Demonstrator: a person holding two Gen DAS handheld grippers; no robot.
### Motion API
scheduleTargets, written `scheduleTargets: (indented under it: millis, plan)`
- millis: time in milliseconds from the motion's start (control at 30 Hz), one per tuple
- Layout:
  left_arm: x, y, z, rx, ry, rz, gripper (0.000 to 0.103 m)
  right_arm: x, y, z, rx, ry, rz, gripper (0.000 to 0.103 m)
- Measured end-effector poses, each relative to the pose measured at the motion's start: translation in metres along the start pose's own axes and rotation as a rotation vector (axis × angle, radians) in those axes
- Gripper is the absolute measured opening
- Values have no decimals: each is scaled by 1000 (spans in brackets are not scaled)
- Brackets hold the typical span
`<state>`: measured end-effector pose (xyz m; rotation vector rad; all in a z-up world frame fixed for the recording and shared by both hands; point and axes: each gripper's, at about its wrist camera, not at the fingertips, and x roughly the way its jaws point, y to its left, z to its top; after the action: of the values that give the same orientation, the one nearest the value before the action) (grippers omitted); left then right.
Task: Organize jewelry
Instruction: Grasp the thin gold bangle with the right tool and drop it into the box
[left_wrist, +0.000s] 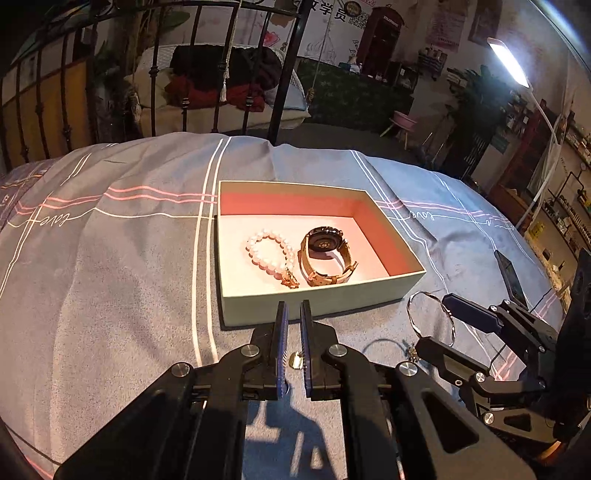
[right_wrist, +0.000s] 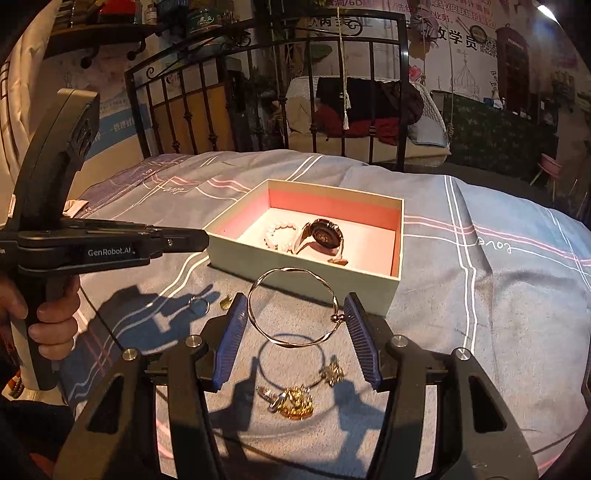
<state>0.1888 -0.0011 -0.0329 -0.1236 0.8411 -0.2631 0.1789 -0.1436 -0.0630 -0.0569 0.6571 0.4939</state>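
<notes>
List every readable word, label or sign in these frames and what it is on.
"GenRobot.AI": white print on the side of the left gripper.
"love": cursive script on the bedsheet, seen upside down; repeated on its right side.
"学员": large characters on the wall poster; the rest is cut off.
"TELEPHONE": probably, on the red booth; too small to be sure.
QR code, other posters, shelf tins: too blurred to read.
</notes>
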Motion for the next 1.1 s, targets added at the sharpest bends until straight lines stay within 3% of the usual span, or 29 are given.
scheduleTargets:
  millis: [267,500,900,1033,1067,1100]
  plan:
    - [41,-6,48,-16,62,45,7,55,-22,50,30,79,-46,55]
    - [63,-1,74,-39,104,68,7,86,-33,69,44,122,-69,55]
    - [92,-5,70,-24,167,92,7,114,-32,65,39,203,-63,55]
    - [89,-4,70,-13,162,95,7,112,-33,63,40,181,-45,55]
    - [87,-4,70,-12,158,97,9,111,-33,64,37,176,-44,58]
    - [84,-3,70,-15,153,98,18,109,-33,64,33,177,-41,63]
